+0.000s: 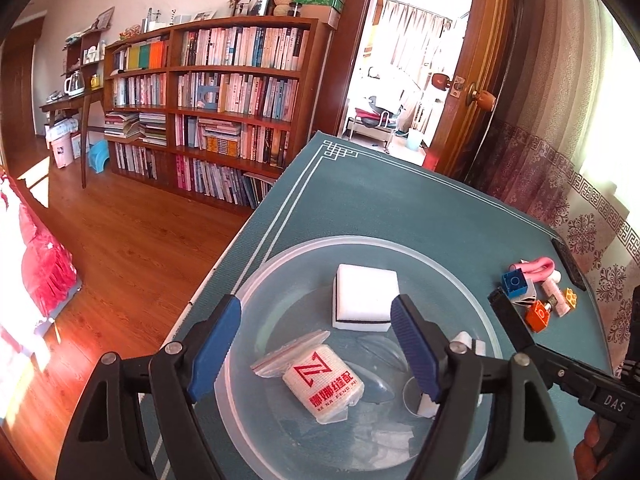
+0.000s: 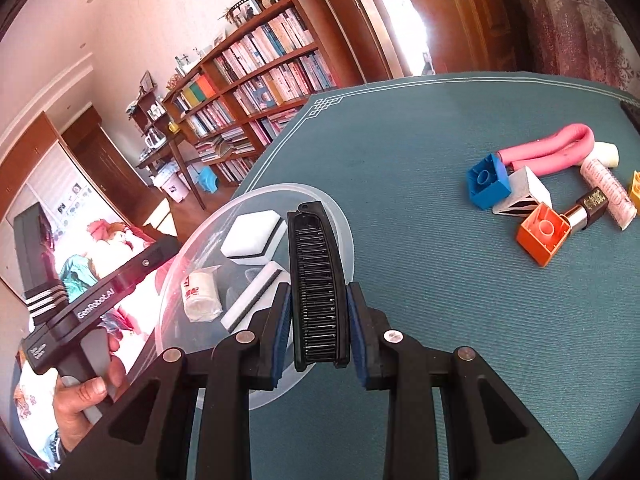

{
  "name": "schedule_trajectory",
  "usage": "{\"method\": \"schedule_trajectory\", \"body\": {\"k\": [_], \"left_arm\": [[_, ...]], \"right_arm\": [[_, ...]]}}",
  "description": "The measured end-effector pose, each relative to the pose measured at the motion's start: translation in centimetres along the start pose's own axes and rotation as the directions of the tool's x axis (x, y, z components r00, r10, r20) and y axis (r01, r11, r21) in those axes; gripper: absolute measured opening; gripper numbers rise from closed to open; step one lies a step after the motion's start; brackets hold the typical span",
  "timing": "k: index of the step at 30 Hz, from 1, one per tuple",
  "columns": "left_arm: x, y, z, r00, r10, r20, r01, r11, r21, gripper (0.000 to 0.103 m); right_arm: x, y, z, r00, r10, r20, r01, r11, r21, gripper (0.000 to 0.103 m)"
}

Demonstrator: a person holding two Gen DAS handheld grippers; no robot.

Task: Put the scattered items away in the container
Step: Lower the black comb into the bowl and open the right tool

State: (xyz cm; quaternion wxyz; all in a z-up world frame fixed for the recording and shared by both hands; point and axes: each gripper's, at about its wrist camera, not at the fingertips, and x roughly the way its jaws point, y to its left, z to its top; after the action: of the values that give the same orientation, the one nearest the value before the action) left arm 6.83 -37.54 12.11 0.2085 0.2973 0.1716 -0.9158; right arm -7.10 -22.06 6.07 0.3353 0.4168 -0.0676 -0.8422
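A clear plastic bowl (image 1: pixel 280 256) stands on the teal table mat (image 1: pixel 400 200). In it lie a white sponge (image 1: pixel 366 296), a bagged white roll with red print (image 1: pixel 324 384), and a second sponge (image 2: pixel 256 292) partly hidden in the left wrist view. My left gripper (image 1: pixel 316 304) hangs open above the bowl, holding nothing. My right gripper (image 2: pixel 319 292) is shut on a black comb (image 2: pixel 316 280), which reaches over the bowl's right rim (image 2: pixel 240 200). The comb (image 1: pixel 512 320) also enters the left wrist view from the right.
Loose items lie at the mat's right: a blue brick (image 2: pixel 488 182), an orange brick (image 2: pixel 542 236), a pink tube (image 2: pixel 552 148), a white wedge block (image 2: pixel 524 196), a lipstick (image 2: pixel 588 206) and a yellow brick (image 2: pixel 635 188). The table edge drops to wooden floor on the left. A hand (image 2: pixel 80 396) holds the left gripper.
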Motion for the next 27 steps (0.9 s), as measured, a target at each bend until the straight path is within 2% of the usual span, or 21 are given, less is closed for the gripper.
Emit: {"method": "schedule_trajectory", "body": {"k": [5,9,16,21,24,27], "left_arm": [[-0.4,1.2,-0.1,1.0,0.004,0.002,-0.004,1.0,-0.004,0.081],[-0.6,2.2,-0.4,1.0,0.007,-0.004,-0.007,1.0,-0.015,0.082],[-0.6,3.5,-0.7,1.0,0.013,-0.018,-0.013,1.0,-0.029,0.082],[-1.0,4.0,-0.5,1.0,0.012,-0.007,-0.013,0.999,-0.042,0.082],[-1.1,4.1,-0.5,1.0,0.01,-0.007,-0.01,0.999,-0.044,0.082],[-1.1,4.0,-0.5,1.0,0.005,-0.011,-0.006,0.999,-0.04,0.082]], "right_arm": [[1.7,2.4,-0.1,0.996,-0.086,0.004,0.086,0.993,-0.079,0.029],[2.6,4.2,-0.1,0.996,-0.092,0.011,0.093,0.989,-0.116,0.029],[4.1,5.4,0.2,0.998,0.05,-0.047,-0.054,0.996,-0.074,0.029],[4.3,5.8,0.0,0.992,0.115,-0.059,-0.119,0.99,-0.071,0.029],[3.8,5.8,0.2,0.996,0.083,-0.033,-0.085,0.993,-0.078,0.029],[3.3,5.5,0.3,1.0,-0.013,0.003,0.013,0.995,-0.103,0.03]]}}
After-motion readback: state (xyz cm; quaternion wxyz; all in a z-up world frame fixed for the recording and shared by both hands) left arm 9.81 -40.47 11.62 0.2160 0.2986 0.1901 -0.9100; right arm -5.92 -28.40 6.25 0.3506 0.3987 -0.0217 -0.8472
